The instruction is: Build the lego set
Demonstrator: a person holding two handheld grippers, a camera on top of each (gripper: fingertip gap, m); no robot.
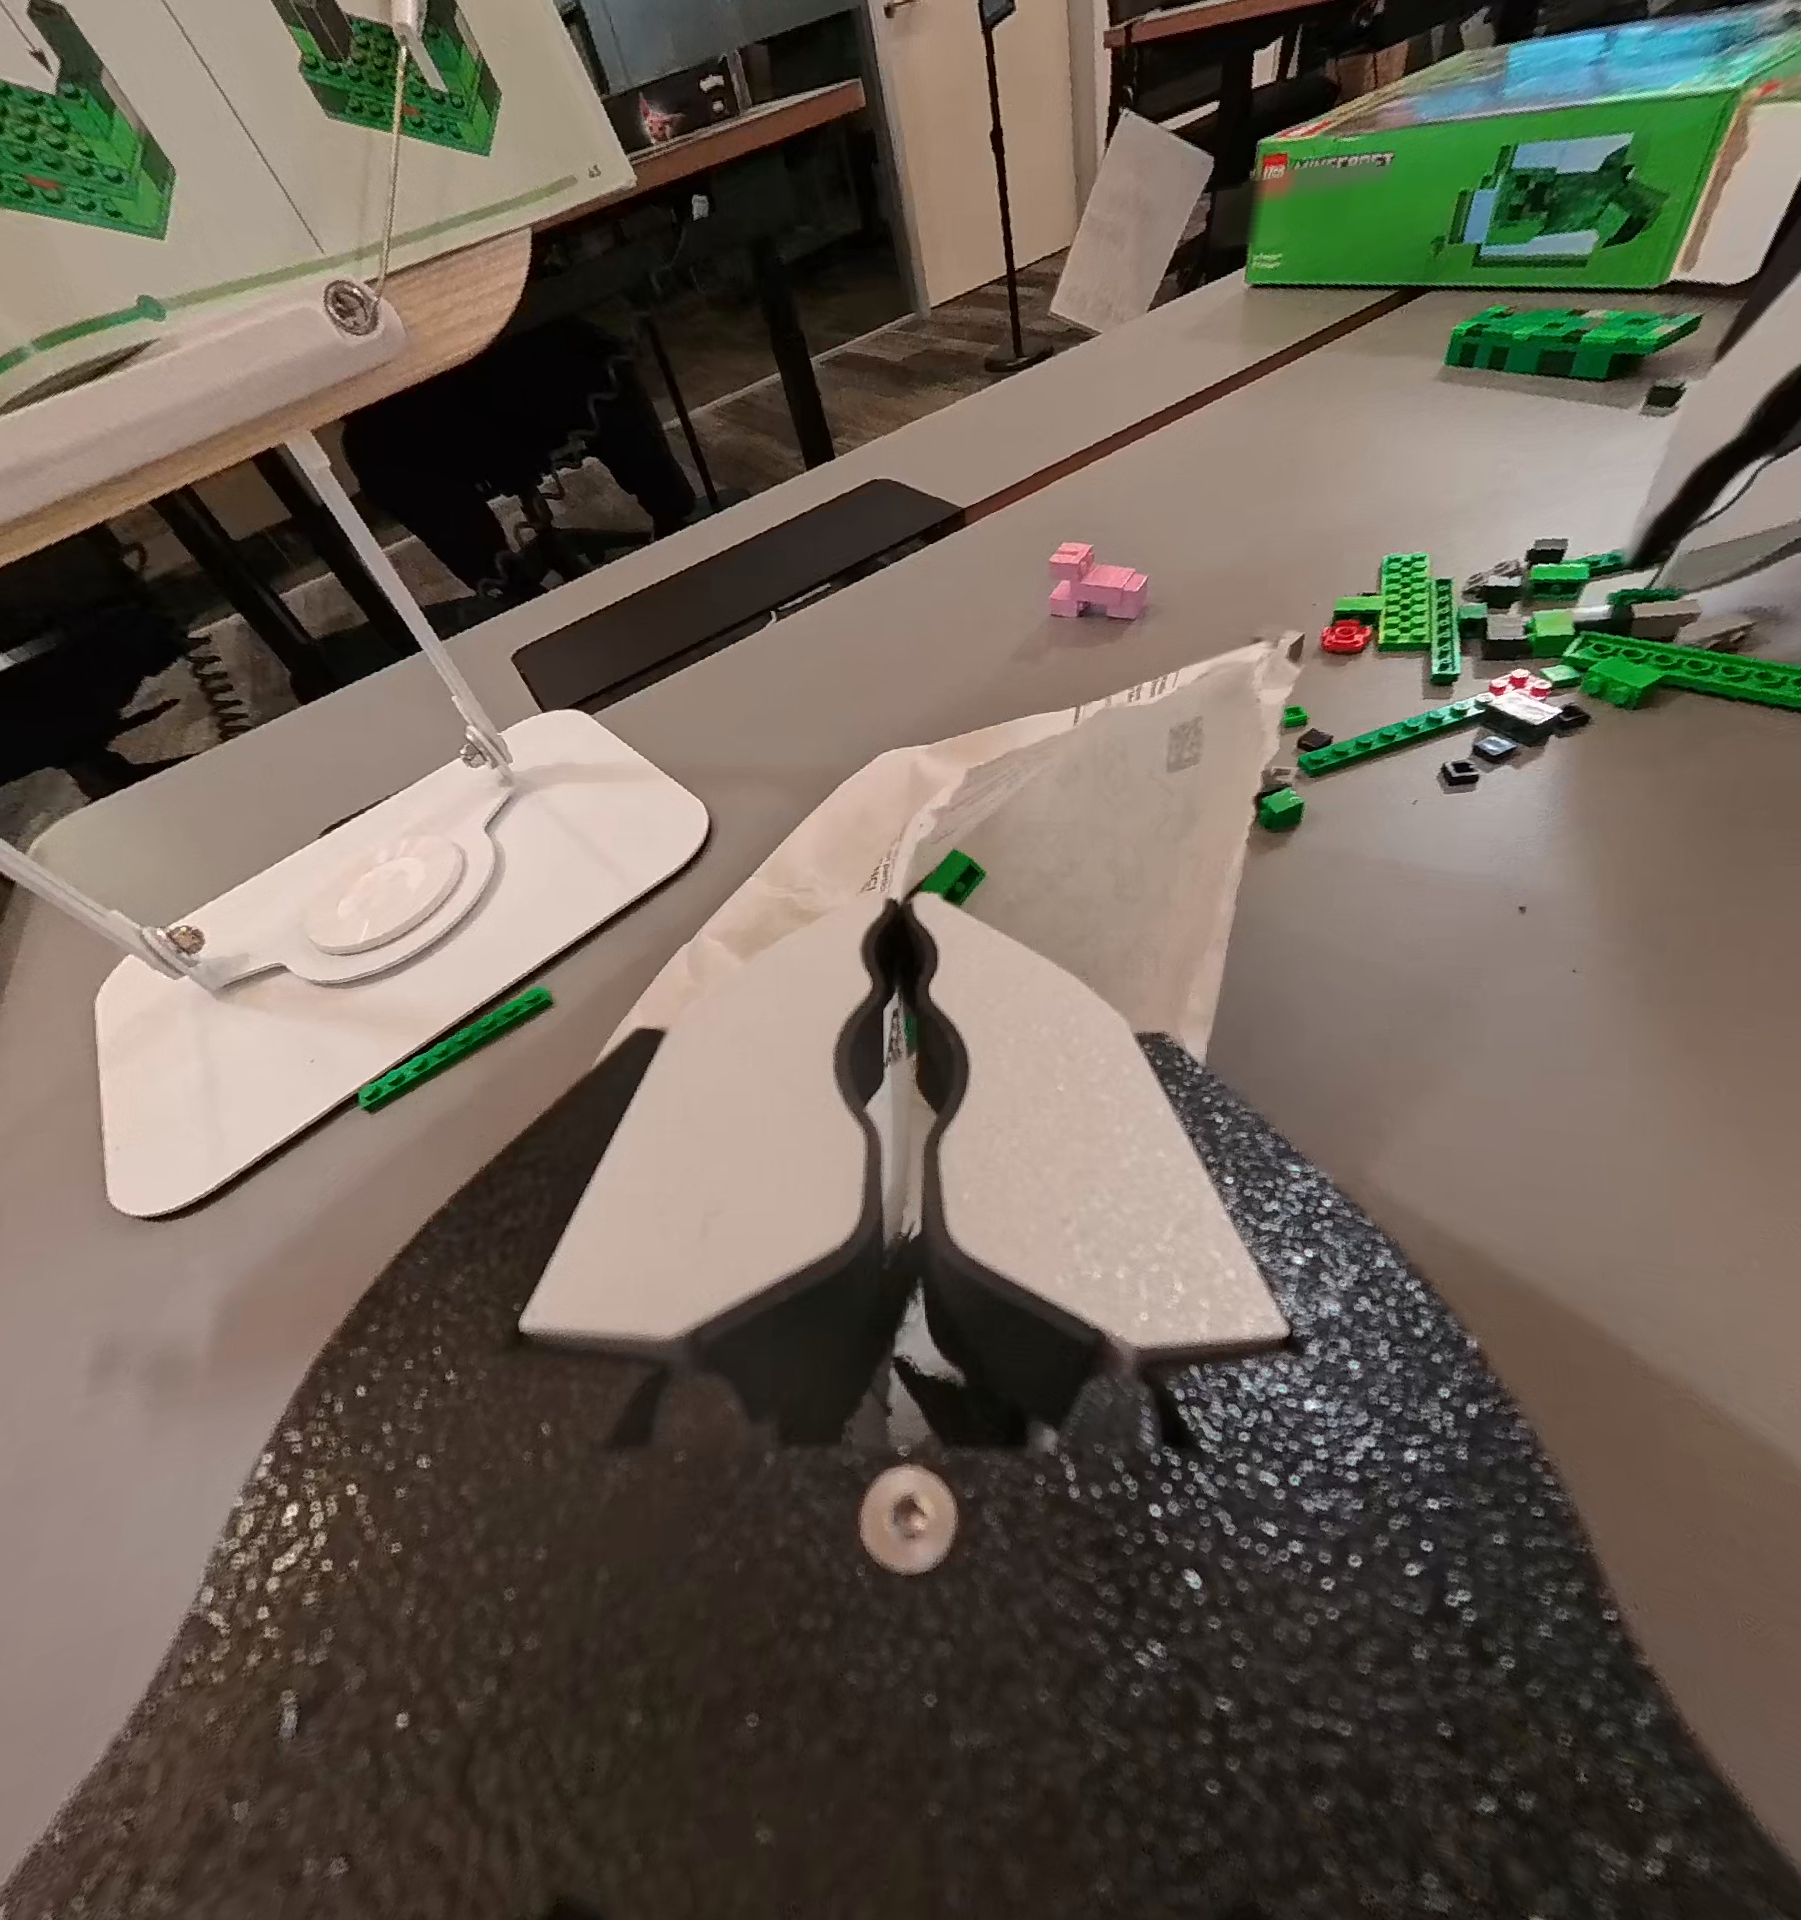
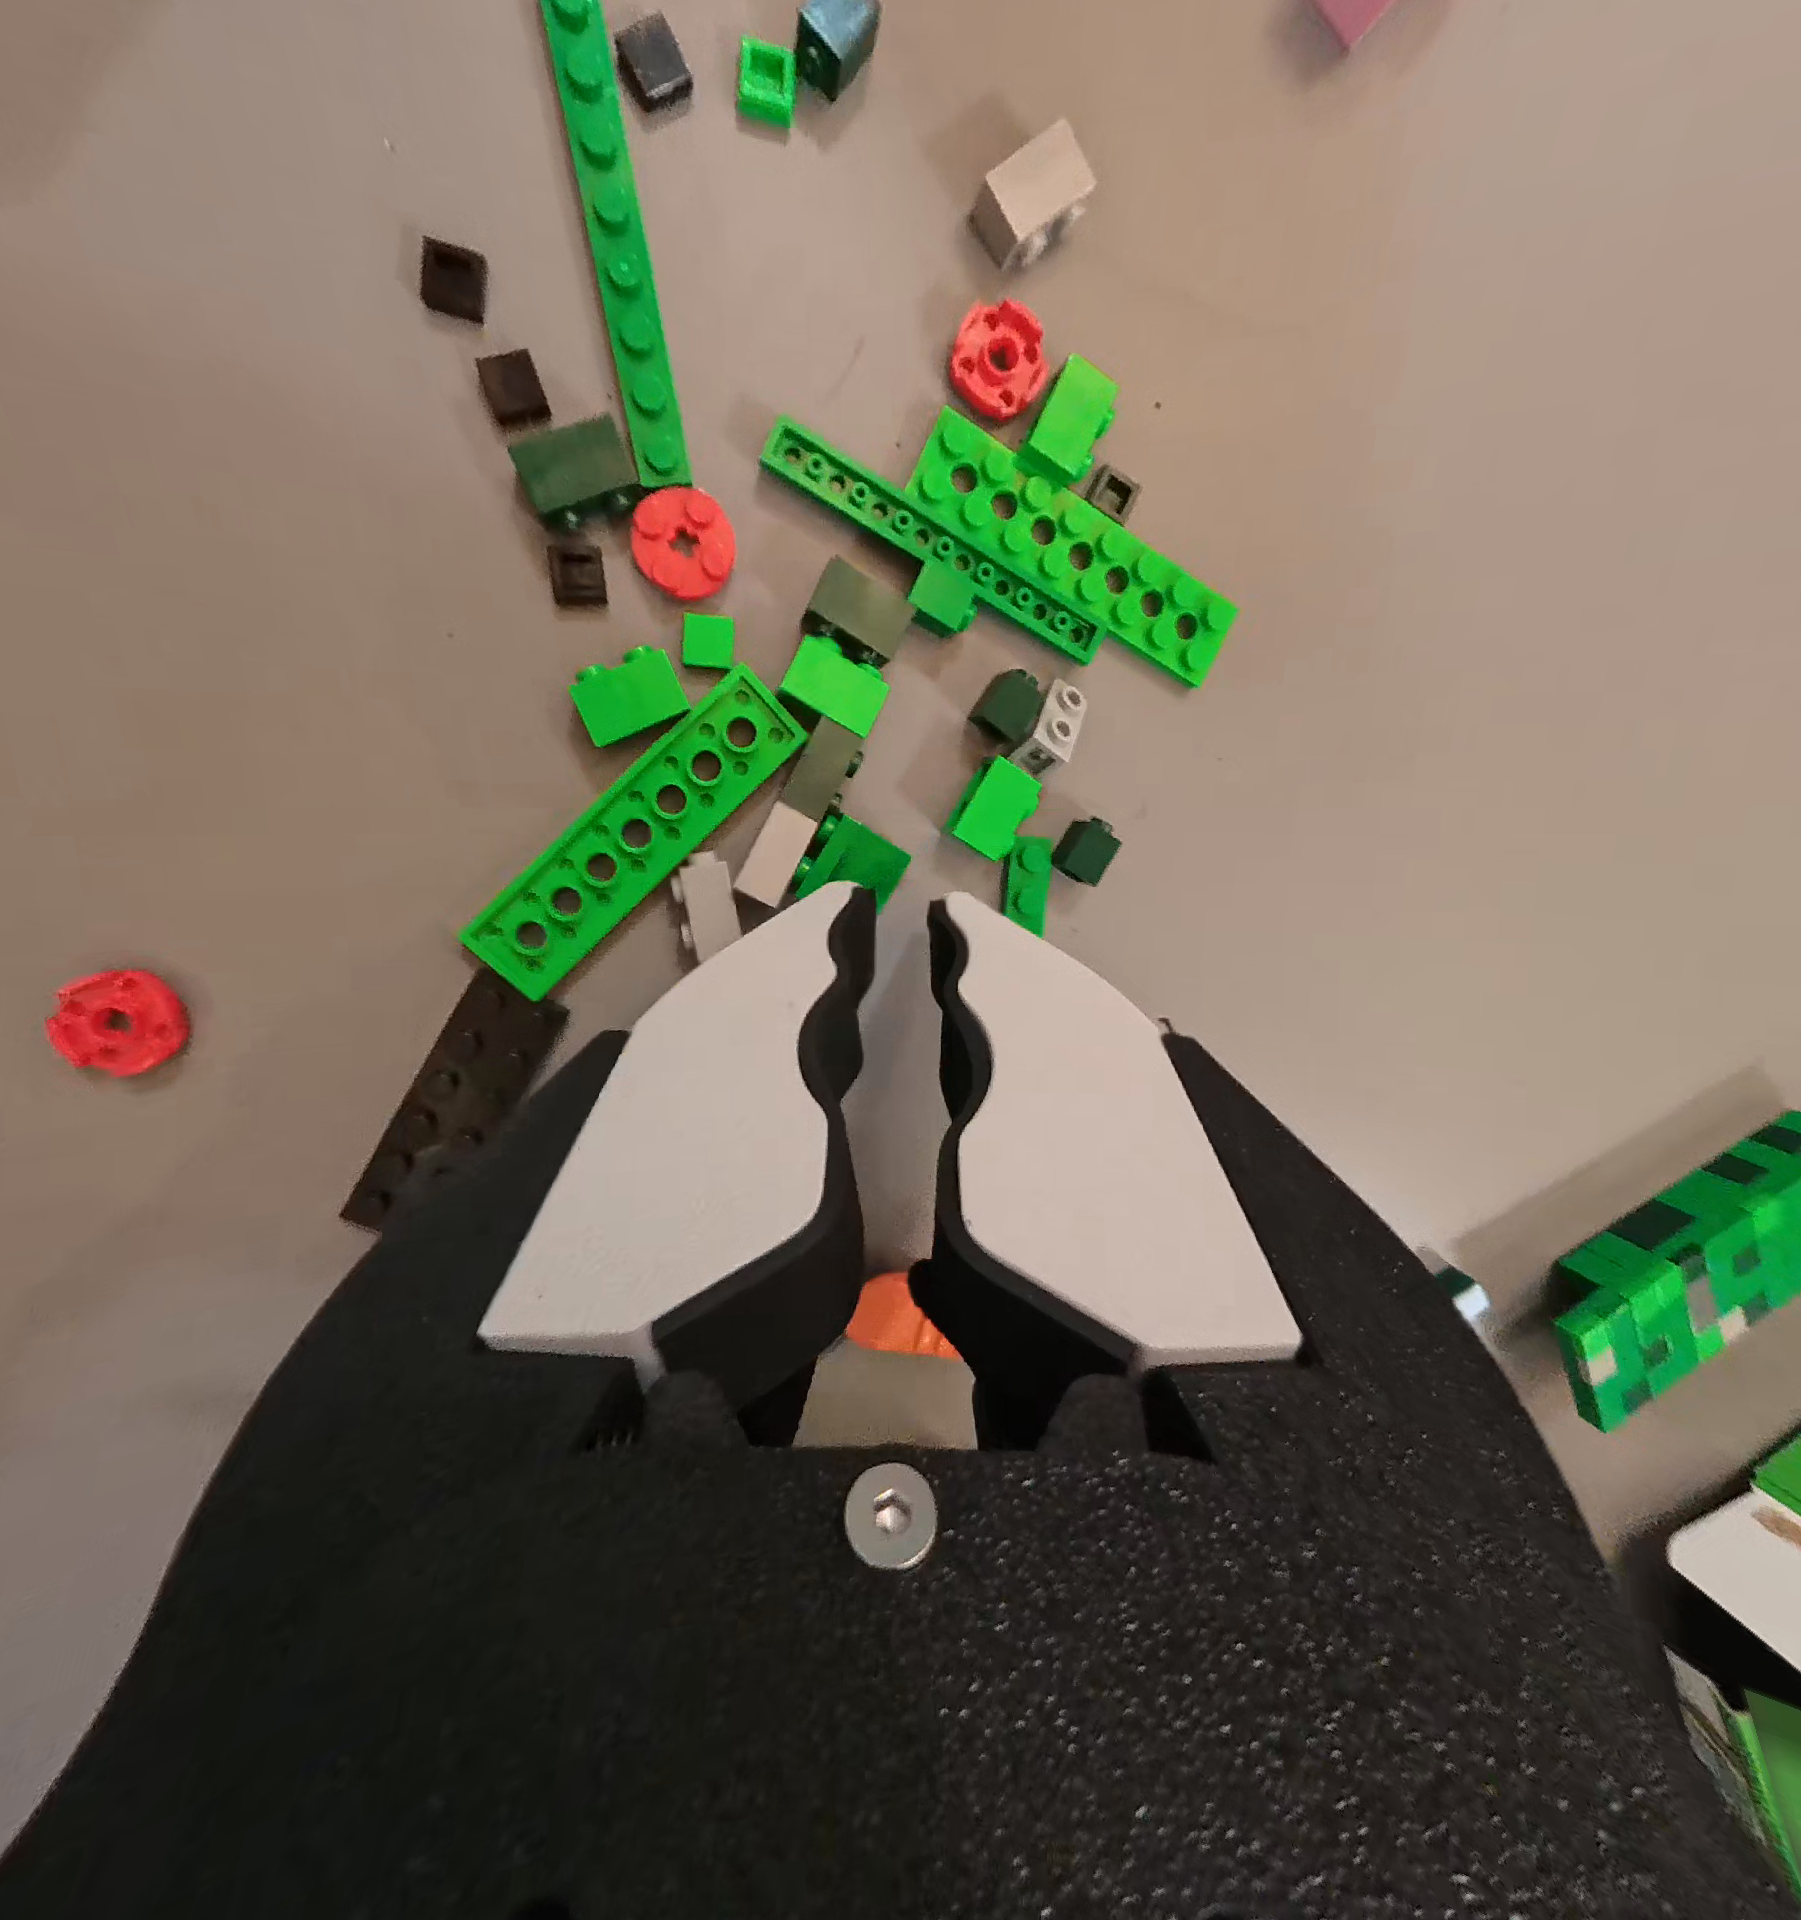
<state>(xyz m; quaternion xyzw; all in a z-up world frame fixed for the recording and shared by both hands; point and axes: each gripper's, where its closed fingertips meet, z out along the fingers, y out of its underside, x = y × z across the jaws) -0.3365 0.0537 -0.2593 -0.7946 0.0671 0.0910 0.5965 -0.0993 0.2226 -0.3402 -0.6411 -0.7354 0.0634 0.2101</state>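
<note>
Your left gripper [image 1: 904, 920] pinches the crinkly white paper bag [image 1: 1072, 821] shut (thin and floppy). Your right gripper [image 2: 901, 914], slightly open and empty, hangs over small hard green plastic bricks [image 2: 995, 805] just past its tips; grab their flat sides.

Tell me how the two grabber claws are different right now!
The left gripper has its jaws pinched shut on the white paper bag; the right gripper has a small gap and holds nothing. The left one points across the table toward the book stand; the right one looks down over the loose bricks. Both have grey fingers on black bodies.
</note>
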